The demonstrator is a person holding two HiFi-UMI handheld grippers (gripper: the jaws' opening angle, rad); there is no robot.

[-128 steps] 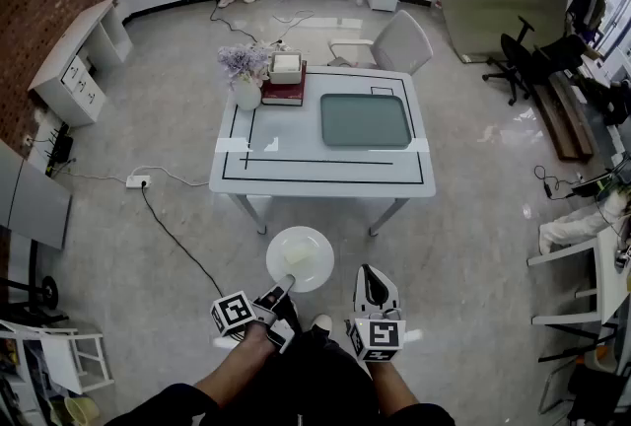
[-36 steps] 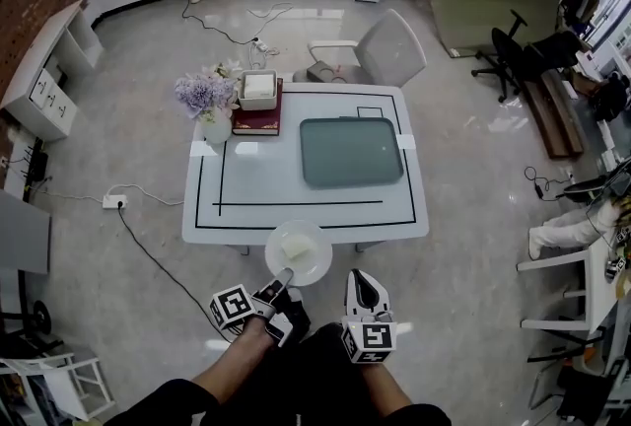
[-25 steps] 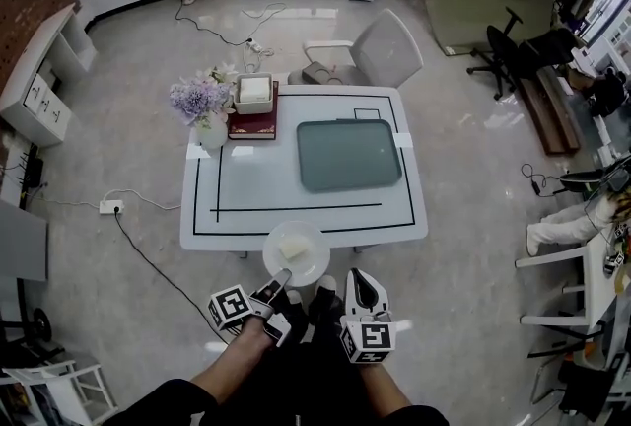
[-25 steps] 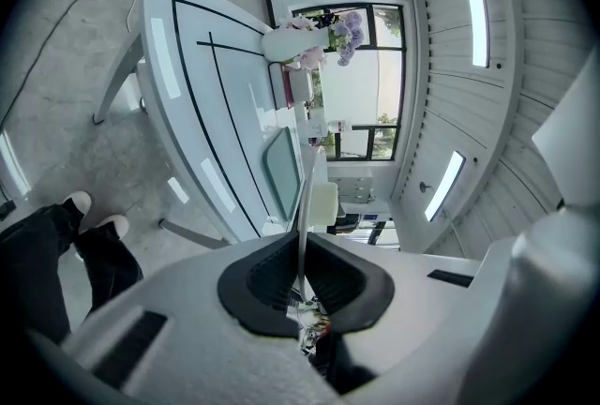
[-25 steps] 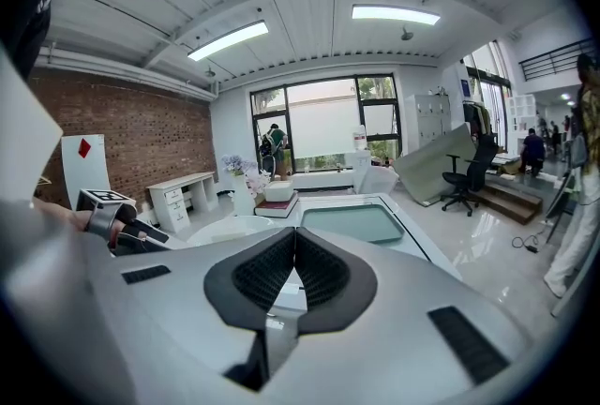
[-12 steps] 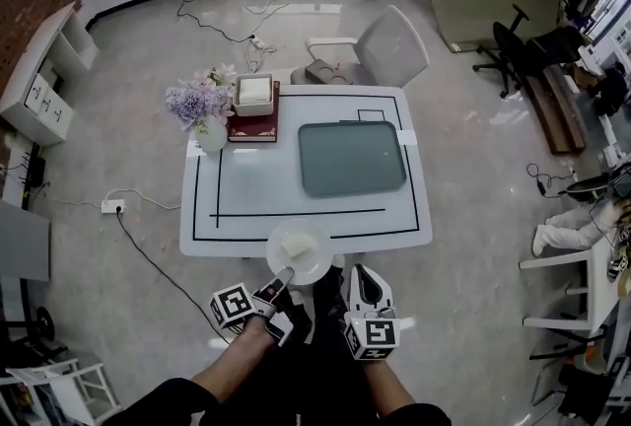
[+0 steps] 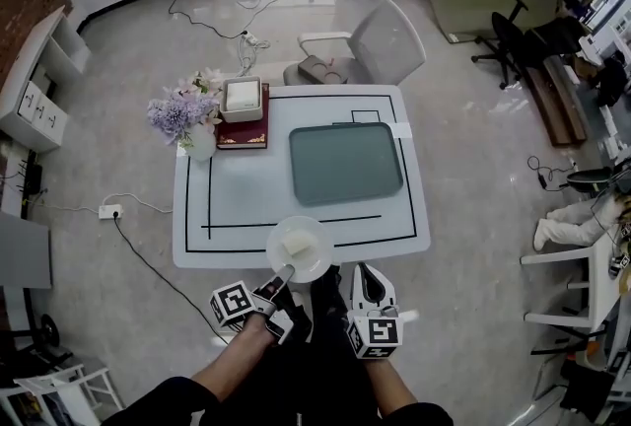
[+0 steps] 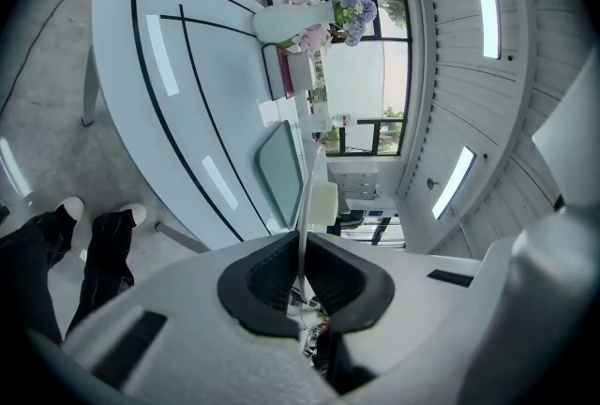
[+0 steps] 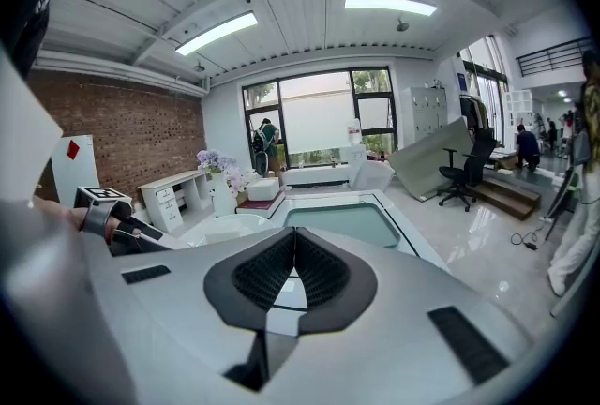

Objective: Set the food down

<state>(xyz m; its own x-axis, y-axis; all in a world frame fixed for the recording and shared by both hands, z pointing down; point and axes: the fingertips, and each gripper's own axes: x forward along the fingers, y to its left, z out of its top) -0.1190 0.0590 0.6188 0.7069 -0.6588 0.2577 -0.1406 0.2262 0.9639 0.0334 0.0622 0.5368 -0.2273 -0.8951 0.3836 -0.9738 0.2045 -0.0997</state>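
White plate [image 7: 299, 251] with a pale food block [image 7: 295, 245] is gripped by its near rim in the left tongs [image 7: 283, 276], clamped shut on it, above the near edge of the desk [image 7: 237, 207]. Nothing is held by the right tongs [image 7: 367, 286], which are closed together. Approach step is judged in hand; the plate is not yet set down. Next, it should be carried further over the desk, kept level, lowered beside the green tray [image 7: 345, 163], then released.

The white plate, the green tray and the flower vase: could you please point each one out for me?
white plate [image 7: 317, 254], head view, bare right side of the plate.
green tray [image 7: 345, 163], head view, bare middle.
flower vase [image 7: 200, 145], head view, white body below the blossoms.
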